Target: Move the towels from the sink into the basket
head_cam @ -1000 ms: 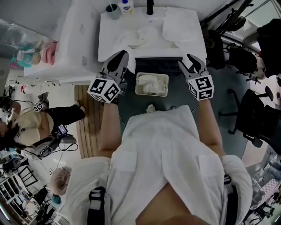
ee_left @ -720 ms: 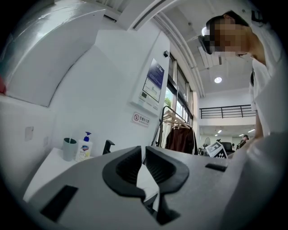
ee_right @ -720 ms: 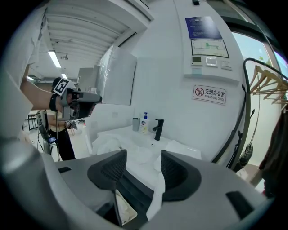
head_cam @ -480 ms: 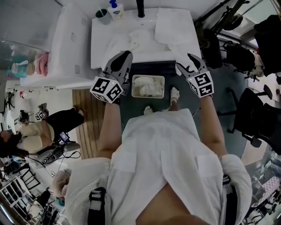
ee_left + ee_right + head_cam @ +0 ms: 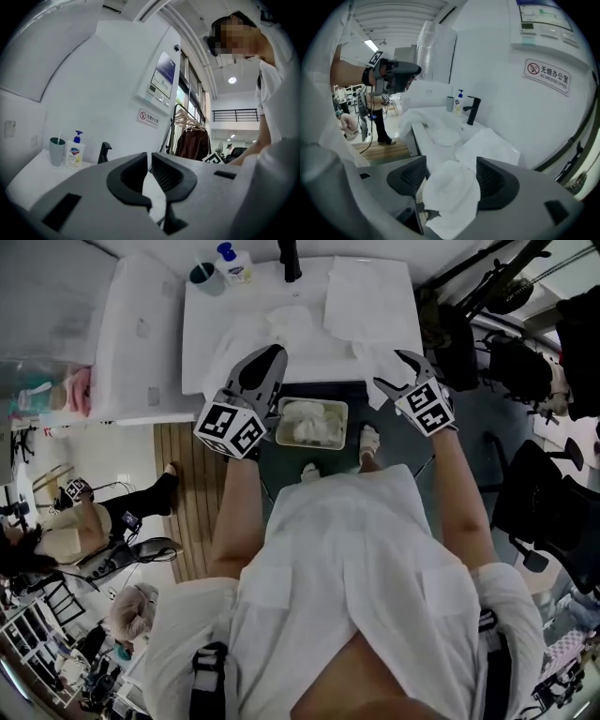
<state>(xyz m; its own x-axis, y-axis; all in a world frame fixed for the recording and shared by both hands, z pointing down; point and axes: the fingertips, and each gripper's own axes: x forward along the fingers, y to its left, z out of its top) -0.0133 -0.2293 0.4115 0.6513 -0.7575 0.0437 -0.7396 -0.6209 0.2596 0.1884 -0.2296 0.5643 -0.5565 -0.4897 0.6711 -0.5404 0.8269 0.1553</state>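
The right gripper has just been opening its jaws. They now stand wide, with a white towel drooping between them, unpinched. In the head view that towel hangs off the front edge of the sink, upper right. The left gripper is closed on nothing. The basket, already holding towels, sits between the 2 grippers, down-left of the right one, which looks nearer the towel.
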